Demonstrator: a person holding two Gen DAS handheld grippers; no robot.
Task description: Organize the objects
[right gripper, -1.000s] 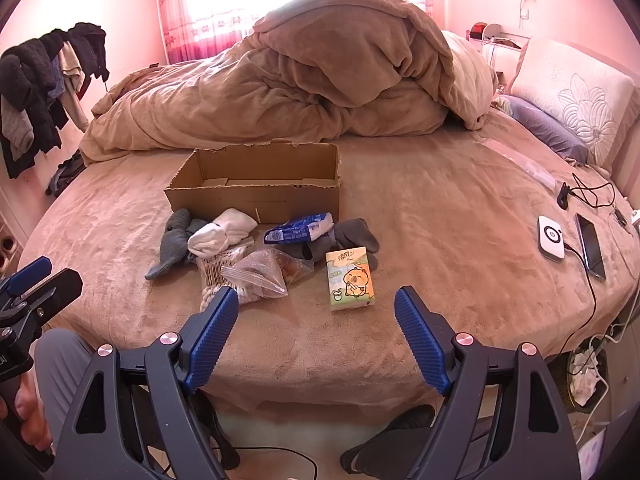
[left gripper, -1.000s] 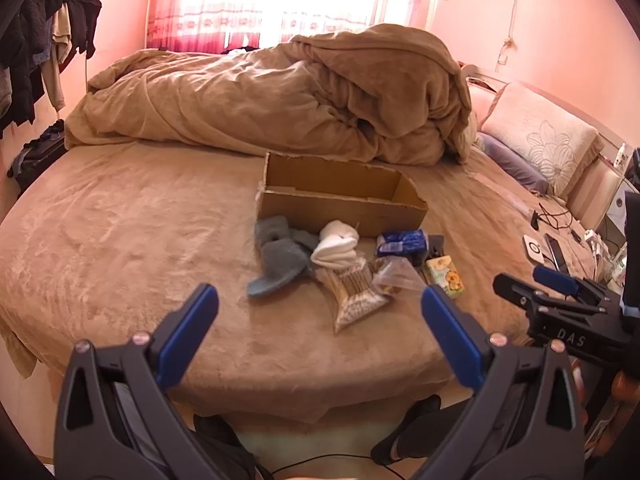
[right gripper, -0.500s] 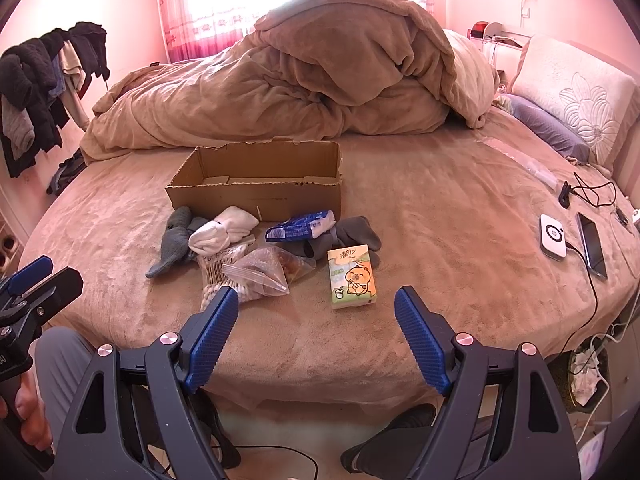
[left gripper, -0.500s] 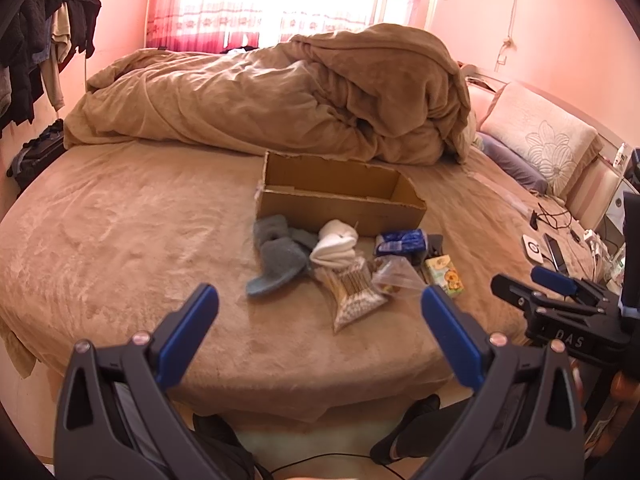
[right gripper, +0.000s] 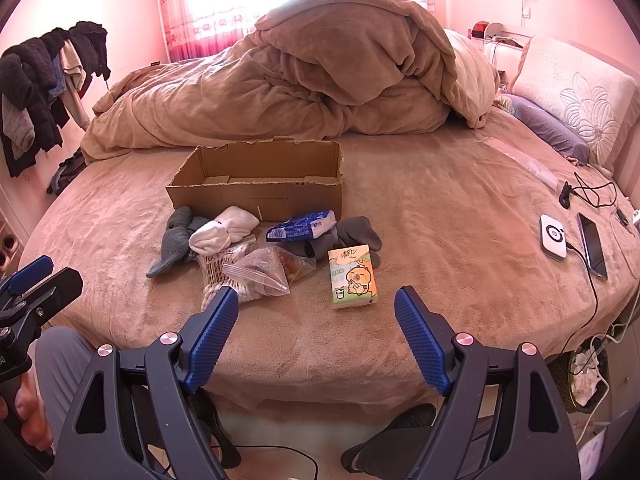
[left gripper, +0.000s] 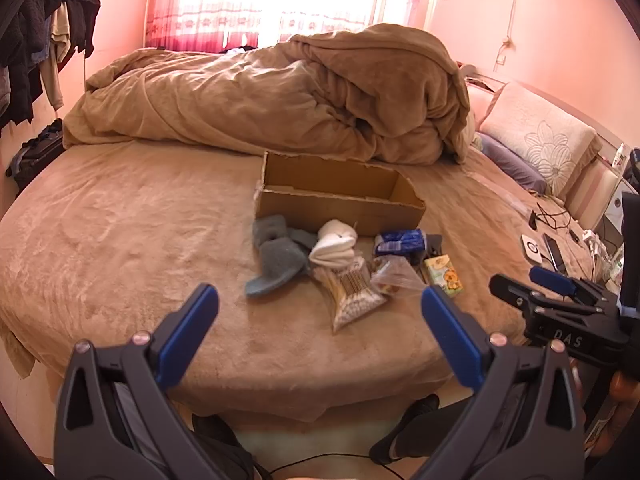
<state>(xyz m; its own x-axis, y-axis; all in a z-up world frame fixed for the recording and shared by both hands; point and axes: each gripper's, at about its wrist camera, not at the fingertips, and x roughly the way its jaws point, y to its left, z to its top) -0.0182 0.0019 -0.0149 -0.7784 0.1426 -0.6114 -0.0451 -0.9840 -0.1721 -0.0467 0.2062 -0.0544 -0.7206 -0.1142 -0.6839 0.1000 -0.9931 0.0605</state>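
Observation:
An open cardboard box sits on the bed, also in the left wrist view. In front of it lie grey socks, a white sock bundle, a blue packet, a dark grey sock, a bag of cotton swabs, a clear zip bag and a tissue pack with a cartoon. My left gripper is open and empty, short of the pile. My right gripper is open and empty, just before the tissue pack.
A heaped brown duvet lies behind the box. Pillows, a phone, a white charger and cables lie at the right. Clothes hang at the left. The bed's front edge is below the grippers.
Both grippers have crept slightly closer to the pile. Nothing on the bed has moved.

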